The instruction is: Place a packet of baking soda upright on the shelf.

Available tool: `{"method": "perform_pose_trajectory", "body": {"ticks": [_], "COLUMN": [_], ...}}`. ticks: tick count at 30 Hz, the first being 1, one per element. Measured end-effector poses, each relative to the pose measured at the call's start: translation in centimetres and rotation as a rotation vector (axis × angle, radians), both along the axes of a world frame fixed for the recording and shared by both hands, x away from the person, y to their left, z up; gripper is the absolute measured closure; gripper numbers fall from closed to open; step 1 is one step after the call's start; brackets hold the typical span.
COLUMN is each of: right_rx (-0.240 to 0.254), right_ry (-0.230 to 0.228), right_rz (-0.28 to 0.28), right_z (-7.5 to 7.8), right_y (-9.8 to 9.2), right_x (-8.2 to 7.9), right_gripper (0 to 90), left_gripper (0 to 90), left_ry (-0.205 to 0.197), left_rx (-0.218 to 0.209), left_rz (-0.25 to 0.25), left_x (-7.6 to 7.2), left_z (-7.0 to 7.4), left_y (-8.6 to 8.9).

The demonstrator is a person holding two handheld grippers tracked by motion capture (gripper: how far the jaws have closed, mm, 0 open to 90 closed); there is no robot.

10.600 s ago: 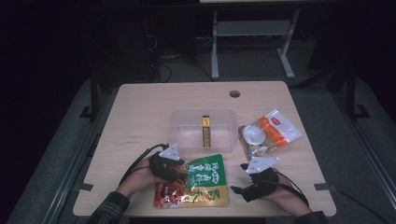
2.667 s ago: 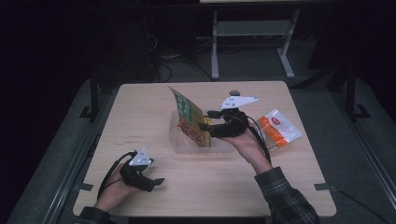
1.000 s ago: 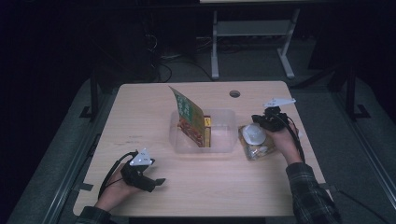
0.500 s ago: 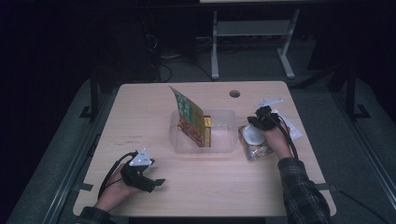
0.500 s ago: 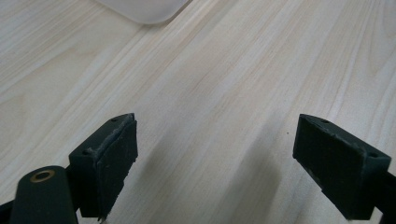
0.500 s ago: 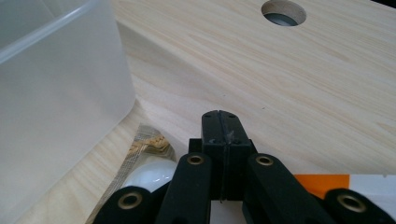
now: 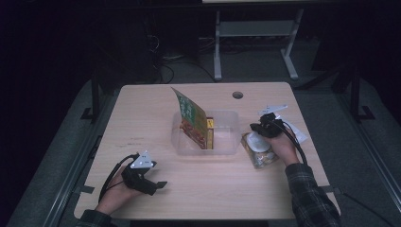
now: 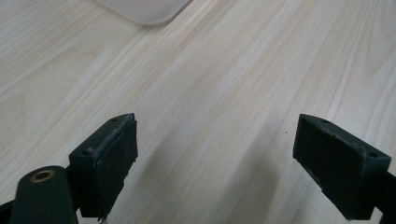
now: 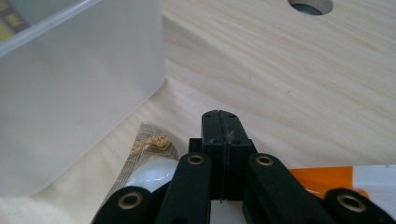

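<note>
A clear plastic bin [image 7: 226, 142] stands mid-table. A green and red snack bag [image 7: 191, 118] leans upright in it beside a yellow box [image 7: 210, 133]. Right of the bin lies a clear packet [image 7: 259, 152] with a white round item inside, and an orange and white packet [image 7: 297, 134] lies farther right. My right gripper [image 7: 256, 127] hovers low over the clear packet's far end, jaws shut with nothing seen between them. In the right gripper view the shut pads [image 9: 223, 122] point past the bin wall [image 9: 70, 93]. My left gripper [image 7: 155, 185] rests open at the front left over bare wood [image 8: 217, 126].
A round cable hole [image 7: 238, 95] sits near the table's far edge, also seen as the hole [image 9: 310, 5] ahead of my right jaws. Bare wood stretches between the bin and the front edge. A bin corner [image 8: 144, 7] shows ahead of the left jaws.
The green bag went from the table's front into the bin. My right gripper left the bin, crossed to the packets and edged slightly nearer. The left gripper stayed put.
</note>
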State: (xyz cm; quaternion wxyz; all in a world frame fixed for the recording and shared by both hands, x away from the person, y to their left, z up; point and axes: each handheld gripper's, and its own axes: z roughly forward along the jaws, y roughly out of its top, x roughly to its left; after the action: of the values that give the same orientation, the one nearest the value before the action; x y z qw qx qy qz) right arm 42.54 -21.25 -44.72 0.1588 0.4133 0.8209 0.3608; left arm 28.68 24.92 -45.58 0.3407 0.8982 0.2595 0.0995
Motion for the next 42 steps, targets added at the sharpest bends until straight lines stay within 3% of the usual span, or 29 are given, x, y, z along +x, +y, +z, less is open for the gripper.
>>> {"method": "perform_pose_trajectory", "body": {"ticks": [4,12,21,23,26,30,31,35,38,42], "right_rx": [0.015,-0.007,0.003,-0.008,0.046,0.053,0.041,0.019,-0.020,-0.030], "right_ry": [0.006,0.002,0.033,0.010,-0.019,-0.023,-0.015,0.009,0.028,0.076], "right_rz": [0.009,0.042,0.085,0.093,0.087,0.087,0.083,0.088,0.109,0.136], "right_z": [-0.1,0.0,-0.1,0.2,1.4,1.6,1.5,1.1,0.7,0.1], "right_y": [-0.3,-0.3,-0.2,-0.3,-1.2,-2.0,-2.5,-3.1,-3.1,-2.7], "right_x": [-1.2,-3.9,-8.3,-9.2,-10.9,-12.1,-13.1,-14.1,-14.3,-14.1], "right_gripper": [89.9,89.9,89.9,89.8,89.9,89.9,89.9,89.9,89.9,90.0], "left_gripper": [13.3,13.3,13.3,13.4,13.4,13.4,13.4,13.4,13.4,13.4], "left_ry": [0.005,0.005,0.003,0.001,-0.003,0.004,0.003,0.005,0.006,0.008], "left_rx": [-0.001,-0.001,0.003,0.004,0.001,0.003,0.005,0.003,0.005,0.002], "left_rz": [0.002,0.002,-0.003,-0.003,-0.003,-0.001,-0.003,-0.004,-0.007,-0.004], "left_x": [0.0,-0.1,-0.1,-0.1,-0.1,-0.1,-0.1,-0.1,-0.1,-0.1], "left_z": [0.0,0.0,0.0,0.0,0.0,-0.1,-0.1,-0.1,-0.1,-0.1], "left_y": [-0.1,-0.1,-0.2,-0.3,-0.2,-0.2,-0.2,-0.3,-0.4,-0.3]}}
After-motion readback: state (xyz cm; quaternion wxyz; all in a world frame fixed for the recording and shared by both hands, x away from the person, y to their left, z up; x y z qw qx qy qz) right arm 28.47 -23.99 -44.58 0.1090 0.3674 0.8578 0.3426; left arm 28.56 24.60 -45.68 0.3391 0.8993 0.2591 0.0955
